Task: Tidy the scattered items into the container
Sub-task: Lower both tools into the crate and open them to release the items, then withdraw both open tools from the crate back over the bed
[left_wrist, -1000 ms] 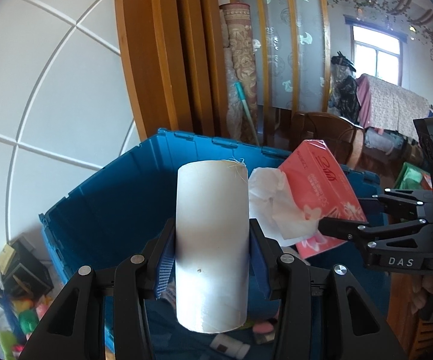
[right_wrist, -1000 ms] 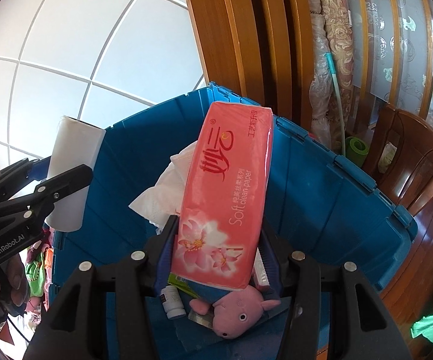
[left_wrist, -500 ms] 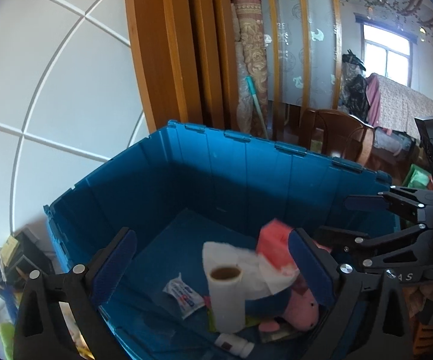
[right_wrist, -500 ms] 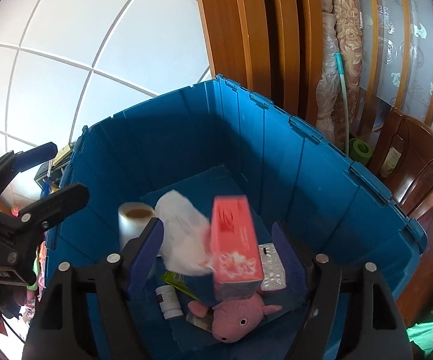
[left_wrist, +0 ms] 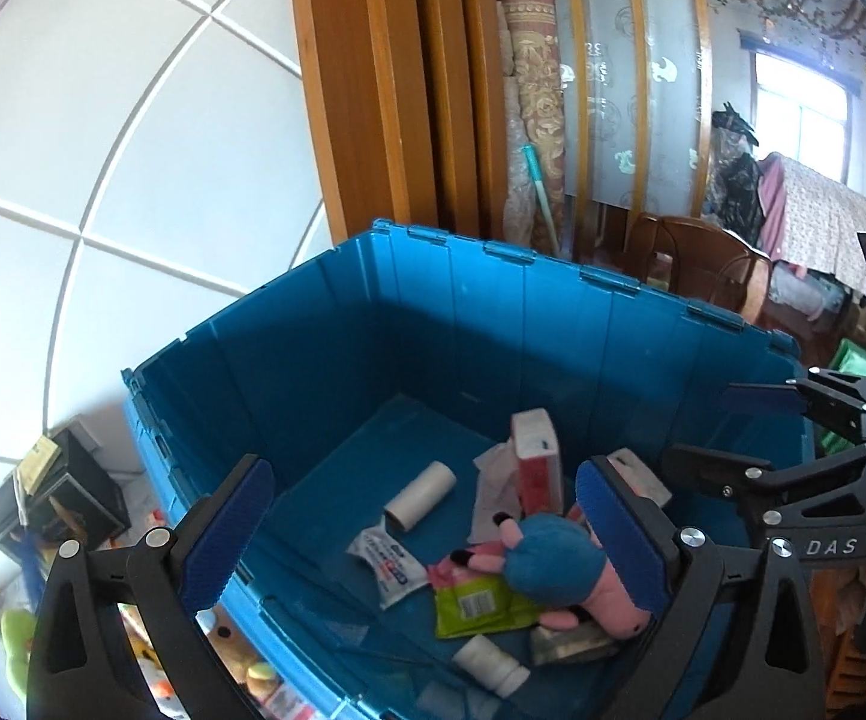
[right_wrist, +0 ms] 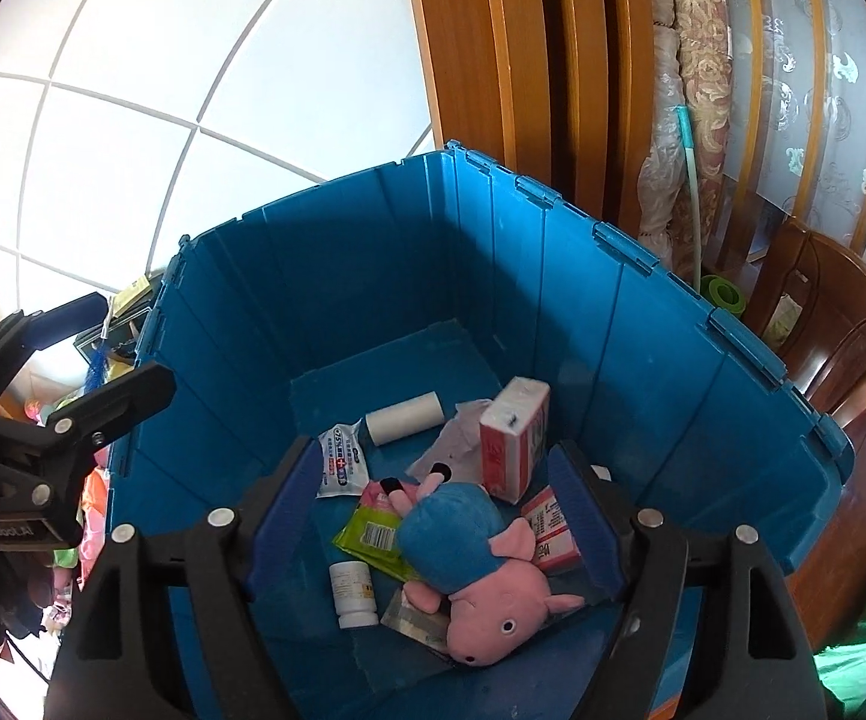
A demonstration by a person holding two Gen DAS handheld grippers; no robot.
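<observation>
My left fingers are spread wide and empty above the blue container, and my right fingers hang open and empty over it too. On the container's floor the white paper roll lies on its side, plain and smooth, its hollow end showing in the left view. Just beside it the pink tissue pack stands tilted on end, glossy with a white top, a loose white tissue spilling from it. Nearer me lies the pig plush, pink with a blue body, over a green packet, with a white bottle beside.
</observation>
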